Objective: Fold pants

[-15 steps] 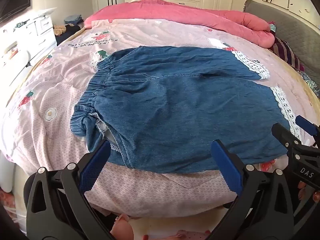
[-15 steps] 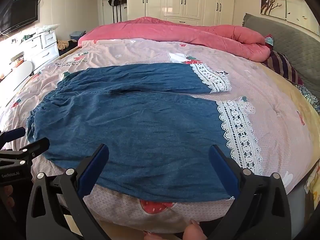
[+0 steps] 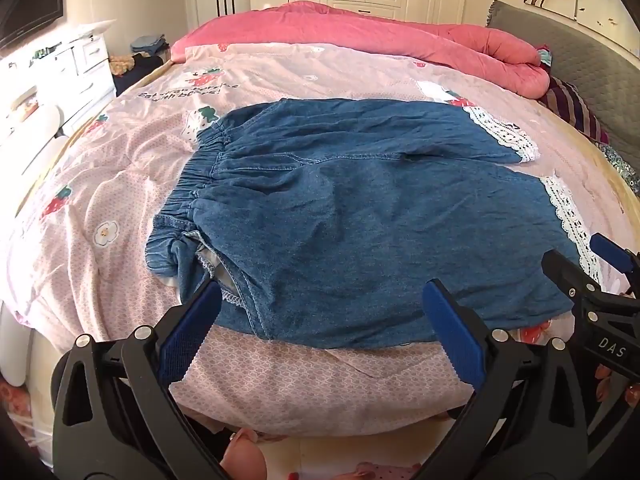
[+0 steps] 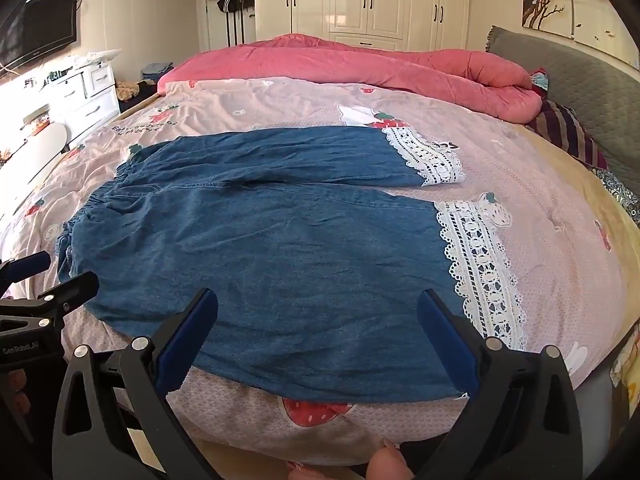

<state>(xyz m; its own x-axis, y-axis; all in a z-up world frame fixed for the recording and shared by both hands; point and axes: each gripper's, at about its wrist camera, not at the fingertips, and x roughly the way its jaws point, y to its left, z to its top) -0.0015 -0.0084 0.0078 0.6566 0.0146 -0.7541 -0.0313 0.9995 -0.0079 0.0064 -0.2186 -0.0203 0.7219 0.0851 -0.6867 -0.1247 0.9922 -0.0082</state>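
Denim pants spread flat mid-frame on pink quilt; left gripper, right gripper gaping, empty, at bottom.

A pink quilt lies bunched beyond the strawberry-print bedspread, before cream wardrobes.

We see a bright, daylit room in both views. The strongest light enters at 9 o'clock, where the white dresser washes out into glare. The pants are evenly lit, with only soft shadows in their creases. Fisheye distortion bulges the bed and bends the wardrobe at 12 o'clock. Dark vignetting fills every corner. The centre is sharp; the edges smear slightly.
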